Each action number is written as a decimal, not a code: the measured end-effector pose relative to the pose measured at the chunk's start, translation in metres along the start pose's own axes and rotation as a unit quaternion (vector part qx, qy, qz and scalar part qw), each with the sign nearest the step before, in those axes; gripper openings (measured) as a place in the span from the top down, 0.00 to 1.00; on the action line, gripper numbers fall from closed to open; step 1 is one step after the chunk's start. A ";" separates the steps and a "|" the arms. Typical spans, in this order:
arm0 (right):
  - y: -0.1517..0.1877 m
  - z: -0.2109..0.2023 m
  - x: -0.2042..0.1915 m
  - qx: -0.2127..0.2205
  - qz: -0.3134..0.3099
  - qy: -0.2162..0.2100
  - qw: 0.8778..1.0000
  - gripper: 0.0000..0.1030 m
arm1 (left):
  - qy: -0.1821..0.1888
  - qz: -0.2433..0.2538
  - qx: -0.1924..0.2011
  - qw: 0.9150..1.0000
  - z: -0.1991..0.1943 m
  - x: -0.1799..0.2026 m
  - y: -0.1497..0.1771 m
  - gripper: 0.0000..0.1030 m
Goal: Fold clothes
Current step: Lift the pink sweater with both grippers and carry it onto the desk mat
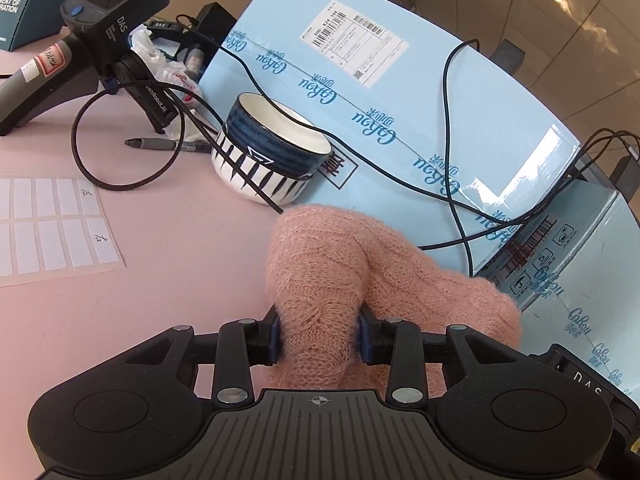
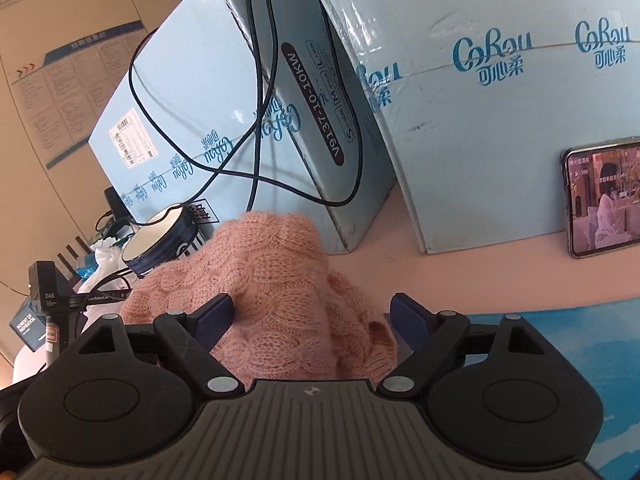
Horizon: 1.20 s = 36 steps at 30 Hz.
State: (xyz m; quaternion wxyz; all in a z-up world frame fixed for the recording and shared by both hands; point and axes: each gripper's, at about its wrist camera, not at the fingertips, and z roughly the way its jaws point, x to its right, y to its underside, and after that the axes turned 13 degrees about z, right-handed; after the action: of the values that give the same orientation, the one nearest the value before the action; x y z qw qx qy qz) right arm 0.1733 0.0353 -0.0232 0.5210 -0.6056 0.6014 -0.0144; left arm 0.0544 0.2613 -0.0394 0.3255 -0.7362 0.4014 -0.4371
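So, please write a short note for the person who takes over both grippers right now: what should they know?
Left gripper: shut on a bunched fold of the pink knit sweater.
Right gripper: open, its fingers on either side of the sweater, not gripping.
The sweater lies in a heap on the pink table, near the striped bowl and blue boxes.
Done: no neat fold visible.
Left: spread it flat, then fold.

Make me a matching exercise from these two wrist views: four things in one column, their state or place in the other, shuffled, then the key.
Things:
1. left claw
2. right claw
3. bowl
4. phone

States or places:
A. propped against a blue box, screen lit
B. open, pink knit between its fingers
C. upright on the pink table, a black cable across it
D. shut on the pink knit

Pairs: 1-D, 2-B, 3-C, 4-A
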 end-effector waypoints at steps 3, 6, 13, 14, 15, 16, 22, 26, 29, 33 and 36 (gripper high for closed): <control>0.006 0.010 0.005 -0.018 0.010 -0.003 1.000 0.15 | 0.002 0.001 -0.001 1.000 0.001 0.001 0.000 0.65; 0.013 0.011 0.000 -0.019 0.006 -0.006 1.000 0.30 | 0.005 0.000 -0.001 1.000 0.002 0.001 0.000 0.65; 0.015 -0.012 -0.018 -0.002 0.029 -0.054 0.998 0.72 | 0.023 0.002 0.018 1.000 -0.007 0.004 -0.002 0.66; 0.015 -0.020 -0.020 0.003 0.033 -0.067 0.997 0.72 | 0.031 0.002 0.028 0.999 -0.010 0.005 -0.002 0.66; 0.016 -0.028 -0.022 0.009 0.037 -0.080 0.996 0.72 | 0.041 0.005 0.039 0.998 -0.014 0.006 -0.003 0.66; 0.016 -0.036 -0.023 0.014 0.041 -0.094 0.995 0.72 | 0.051 0.009 0.050 0.997 -0.018 0.008 -0.003 0.66; 0.015 -0.109 -0.013 0.063 0.037 -0.133 0.988 0.72 | 0.174 0.054 0.112 0.977 -0.038 0.027 0.000 0.66; 0.013 -0.160 0.023 0.079 0.048 -0.126 0.988 0.72 | 0.264 0.092 0.106 0.954 -0.050 0.051 0.008 0.65; 0.012 -0.195 0.059 0.084 0.063 -0.093 0.990 0.72 | 0.284 0.102 0.045 0.952 -0.055 0.084 0.016 0.65; 0.015 -0.236 0.102 0.096 0.076 -0.057 0.991 0.72 | 0.279 0.145 0.007 0.949 -0.075 0.139 0.045 0.65; 0.020 -0.266 0.125 0.108 0.076 -0.033 0.991 0.72 | 0.271 0.162 -0.016 0.949 -0.087 0.172 0.069 0.65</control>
State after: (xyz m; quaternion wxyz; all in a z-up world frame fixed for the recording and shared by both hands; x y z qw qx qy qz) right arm 0.0224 -0.2156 0.0089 0.6028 -0.4987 0.6226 -0.0196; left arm 0.0056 0.0670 0.0043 0.2586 -0.5201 0.5953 -0.5552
